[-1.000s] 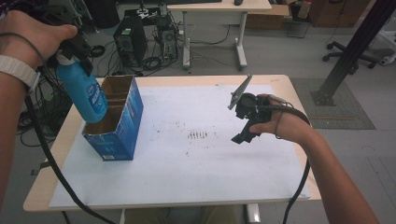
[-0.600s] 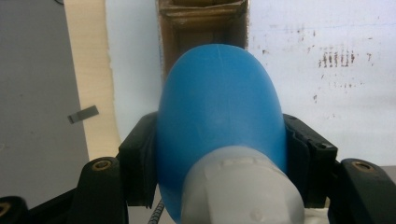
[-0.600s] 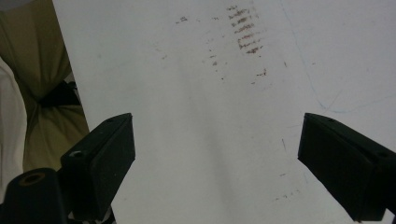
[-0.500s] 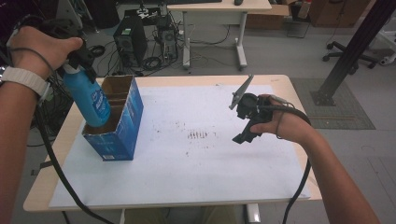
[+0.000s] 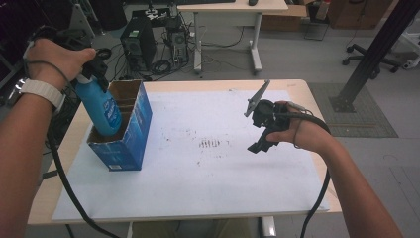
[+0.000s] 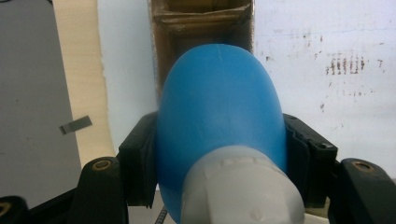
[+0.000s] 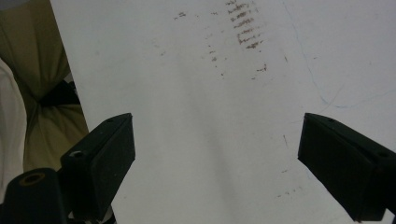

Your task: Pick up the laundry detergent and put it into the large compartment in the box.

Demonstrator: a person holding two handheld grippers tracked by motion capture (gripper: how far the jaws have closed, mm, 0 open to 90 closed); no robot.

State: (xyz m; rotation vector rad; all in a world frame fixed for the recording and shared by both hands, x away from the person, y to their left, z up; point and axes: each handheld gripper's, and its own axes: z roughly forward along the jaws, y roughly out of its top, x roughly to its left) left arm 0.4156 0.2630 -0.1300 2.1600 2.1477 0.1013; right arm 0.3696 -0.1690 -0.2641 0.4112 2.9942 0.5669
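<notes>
The left gripper [image 6: 219, 154] is clenched on a blue spray bottle [image 6: 219, 121], one black jaw pressed to each side of its shoulder just below the grey collar. In the high view the left hand [image 5: 59, 59] holds the blue spray bottle [image 5: 101, 106] tilted, its base sunk into the near end of an open blue cardboard box [image 5: 130, 134] with brown inner walls and dividers. The box stands on the left part of a white sheet [image 5: 198, 188] that covers the wooden table [image 5: 54, 163].

The right gripper [image 7: 217, 163] is released, jaws wide apart and empty over the white sheet, near a patch of dark smudge marks [image 7: 243, 28]. In the high view it hovers well apart from the box.
</notes>
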